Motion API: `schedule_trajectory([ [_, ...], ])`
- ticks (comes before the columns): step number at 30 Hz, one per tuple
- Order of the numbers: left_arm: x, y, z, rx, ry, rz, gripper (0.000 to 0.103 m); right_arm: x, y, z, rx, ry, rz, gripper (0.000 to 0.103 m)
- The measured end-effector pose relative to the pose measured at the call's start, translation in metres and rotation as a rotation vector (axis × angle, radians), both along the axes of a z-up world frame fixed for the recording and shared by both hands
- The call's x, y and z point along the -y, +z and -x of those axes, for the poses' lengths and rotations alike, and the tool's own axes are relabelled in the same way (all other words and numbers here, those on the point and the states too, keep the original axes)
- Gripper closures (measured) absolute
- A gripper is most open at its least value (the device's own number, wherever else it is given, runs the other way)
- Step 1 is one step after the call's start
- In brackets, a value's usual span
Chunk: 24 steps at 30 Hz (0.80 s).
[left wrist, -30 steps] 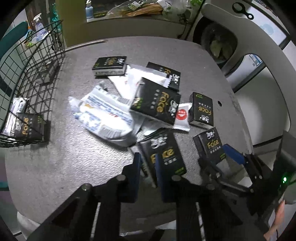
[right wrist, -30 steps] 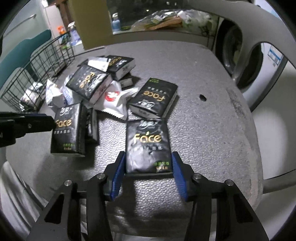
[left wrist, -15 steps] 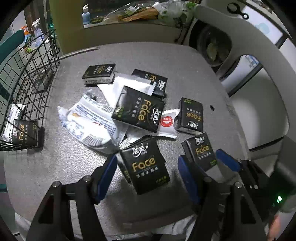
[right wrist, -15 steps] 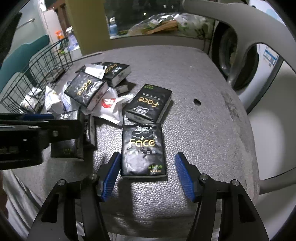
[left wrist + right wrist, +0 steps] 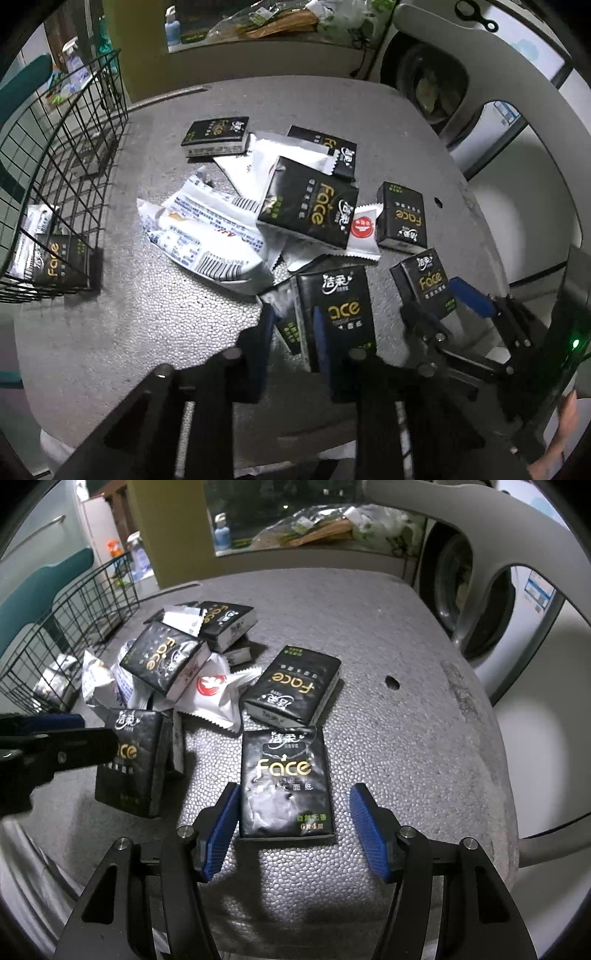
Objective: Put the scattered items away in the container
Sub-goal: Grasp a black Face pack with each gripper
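Several black "Face" tissue packs and white wrappers lie scattered on the grey table. My left gripper (image 5: 291, 328) is shut on the near edge of a tilted black tissue pack (image 5: 340, 306), also seen in the right wrist view (image 5: 129, 764). My right gripper (image 5: 291, 812) is open, its blue pads on either side of another black tissue pack (image 5: 284, 782) that lies flat near the front edge. The black wire basket (image 5: 66, 177) stands at the left with a black pack (image 5: 59, 266) and a white packet inside.
A pile of white wrappers (image 5: 210, 236) and more black packs (image 5: 314, 203) sits mid-table. One pack (image 5: 402, 218) lies to the right. A small hole (image 5: 392, 682) marks the table. A washing machine (image 5: 480, 602) stands behind at the right.
My left gripper has closed from wide open onto the near black pack and tilted it up. My right gripper stays open around its pack, opened slightly wider.
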State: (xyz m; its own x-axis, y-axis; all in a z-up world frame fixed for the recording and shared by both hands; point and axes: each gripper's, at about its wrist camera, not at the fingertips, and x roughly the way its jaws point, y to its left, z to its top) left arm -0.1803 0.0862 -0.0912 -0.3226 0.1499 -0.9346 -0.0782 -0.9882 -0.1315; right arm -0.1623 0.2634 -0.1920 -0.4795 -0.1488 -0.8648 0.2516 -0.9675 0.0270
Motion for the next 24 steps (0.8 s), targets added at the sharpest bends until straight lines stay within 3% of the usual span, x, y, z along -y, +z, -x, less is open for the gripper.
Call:
schedule_trajectory([
  [1, -0.002, 0.001, -0.001, -0.006, 0.002, -0.007, 0.041, 0.000, 0.000, 0.000, -0.002, 0.000, -0.003, 0.043],
  [3, -0.007, 0.005, -0.001, -0.029, 0.004, -0.022, 0.034, 0.000, 0.000, -0.001, 0.000, 0.001, -0.004, 0.043],
  [13, -0.038, -0.011, 0.007, 0.001, -0.013, 0.032, 0.035, -0.003, -0.005, -0.001, 0.011, -0.005, 0.004, 0.043],
  [14, -0.039, -0.013, 0.007, 0.008, -0.015, 0.034, 0.038, -0.003, -0.006, -0.001, 0.010, -0.004, 0.002, 0.043],
  [15, -0.039, -0.015, 0.007, 0.020, -0.021, 0.034, 0.048, -0.002, -0.006, -0.002, 0.009, -0.002, -0.001, 0.043],
  [24, -0.012, -0.010, -0.009, 0.040, -0.035, 0.010, 0.054, 0.007, -0.008, 0.001, -0.008, -0.002, -0.023, 0.042],
])
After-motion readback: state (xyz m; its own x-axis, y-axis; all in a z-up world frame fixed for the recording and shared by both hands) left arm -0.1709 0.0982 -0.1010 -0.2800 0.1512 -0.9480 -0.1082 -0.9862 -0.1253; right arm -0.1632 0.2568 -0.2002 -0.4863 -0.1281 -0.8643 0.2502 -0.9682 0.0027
